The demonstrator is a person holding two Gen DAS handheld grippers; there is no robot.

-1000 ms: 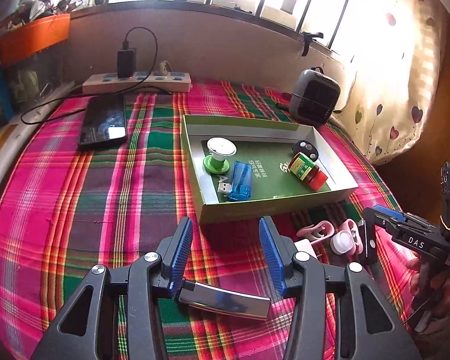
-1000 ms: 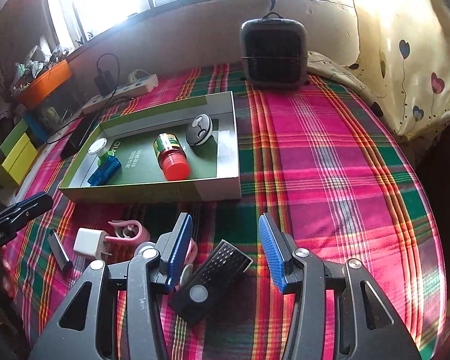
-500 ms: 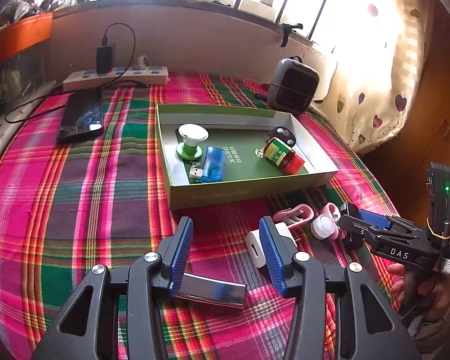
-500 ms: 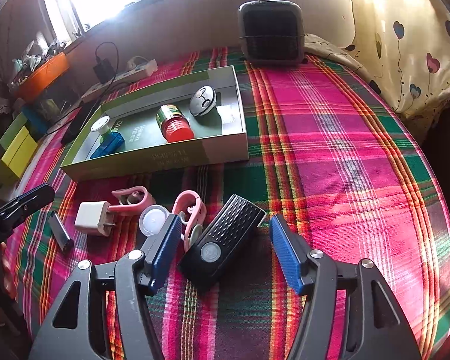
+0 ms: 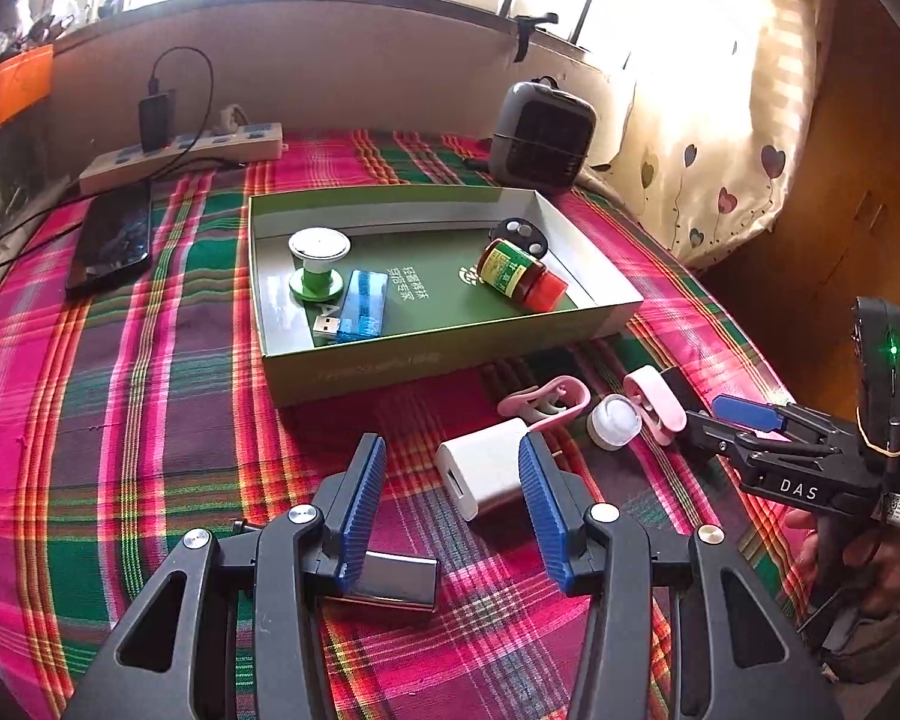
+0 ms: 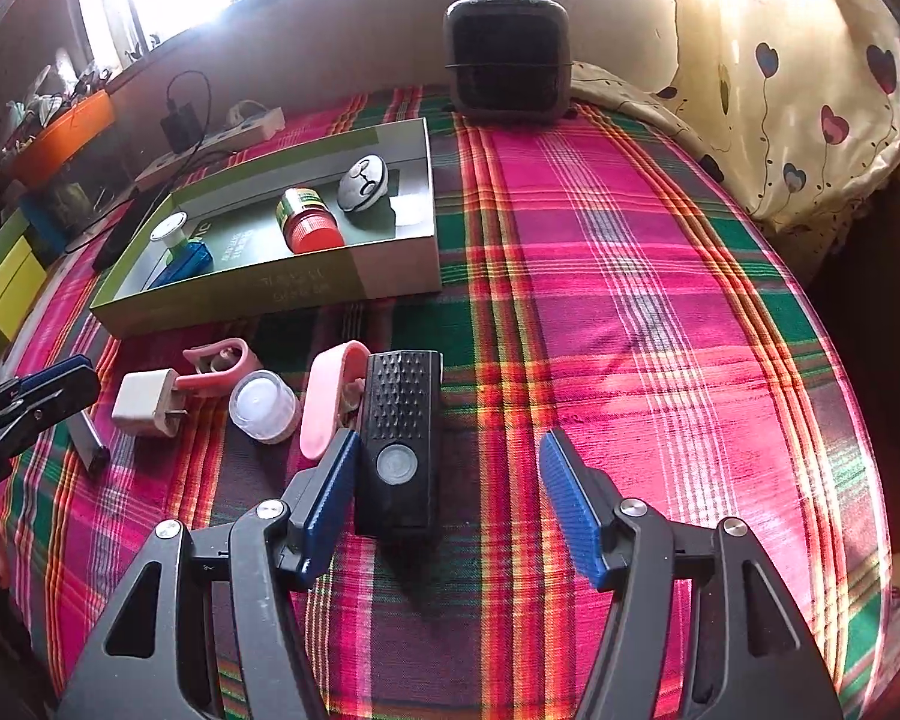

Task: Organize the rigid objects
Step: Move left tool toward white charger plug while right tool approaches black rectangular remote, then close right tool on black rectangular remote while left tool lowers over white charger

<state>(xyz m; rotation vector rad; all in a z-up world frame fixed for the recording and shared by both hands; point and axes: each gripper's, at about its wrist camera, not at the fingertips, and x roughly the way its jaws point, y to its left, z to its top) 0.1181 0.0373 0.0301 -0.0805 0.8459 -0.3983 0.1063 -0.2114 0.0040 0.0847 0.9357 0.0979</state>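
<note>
A green box (image 5: 450, 360) (image 6: 270, 294) on the plaid cloth holds a red-capped bottle (image 5: 519, 273), a blue USB stick (image 5: 360, 306), a green-and-white spool (image 5: 317, 261) and a black key fob (image 5: 522, 234). My left gripper (image 5: 453, 483) is open; a white charger plug (image 5: 483, 471) lies between its fingers and a silver metal bar (image 5: 393, 579) lies under its left finger. My right gripper (image 6: 450, 483) is open around the near end of a black remote-like device (image 6: 399, 444). Two pink clips (image 6: 219, 363) (image 6: 330, 399) and a small white cap (image 6: 264, 405) lie beside it.
A dark heater (image 6: 507, 57) stands at the back by the wall. A power strip (image 5: 186, 150) with a plugged charger and a black phone (image 5: 111, 240) lie back left. A heart-print curtain (image 5: 720, 150) hangs at the right. An orange tray (image 6: 60, 138) sits far left.
My left gripper has moved right off the metal bar toward the white plug. My right gripper has opened wider and turned so the black device lies straight between its fingers.
</note>
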